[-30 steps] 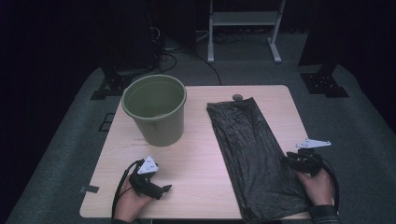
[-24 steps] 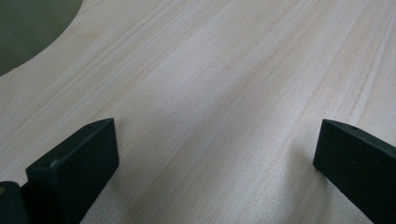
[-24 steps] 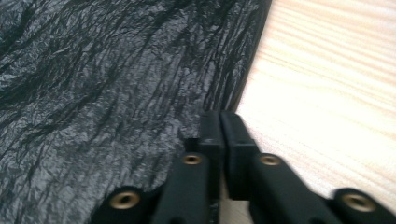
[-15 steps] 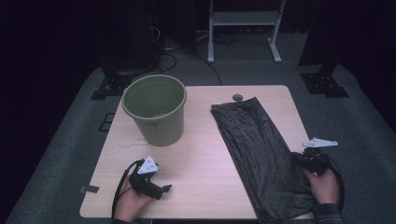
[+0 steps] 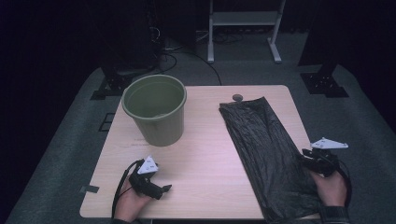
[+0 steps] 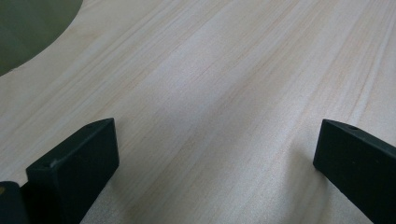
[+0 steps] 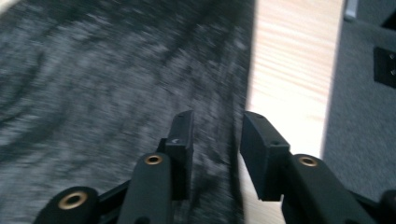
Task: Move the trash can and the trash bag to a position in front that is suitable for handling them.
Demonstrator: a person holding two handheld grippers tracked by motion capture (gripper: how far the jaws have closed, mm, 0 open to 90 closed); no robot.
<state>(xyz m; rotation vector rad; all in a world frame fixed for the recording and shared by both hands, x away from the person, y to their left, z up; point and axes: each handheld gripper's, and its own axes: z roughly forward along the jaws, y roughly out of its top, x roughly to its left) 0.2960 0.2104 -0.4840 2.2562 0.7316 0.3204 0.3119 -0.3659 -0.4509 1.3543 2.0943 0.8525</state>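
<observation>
We are holding the right hand-held gripper (image 7: 215, 133) narrowly parted over the crinkled black plastic bag (image 5: 268, 154); the left hand-held gripper (image 6: 215, 154) is gaping wide near the round green plastic bucket (image 5: 156, 109).

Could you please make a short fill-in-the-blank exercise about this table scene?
1. The black plastic bag lies flat on the ___ half of the table.
2. The bucket is ___ in colour.
3. The left gripper has its jaws wide ___ over bare wood.

Missing words: right; green; open
</observation>
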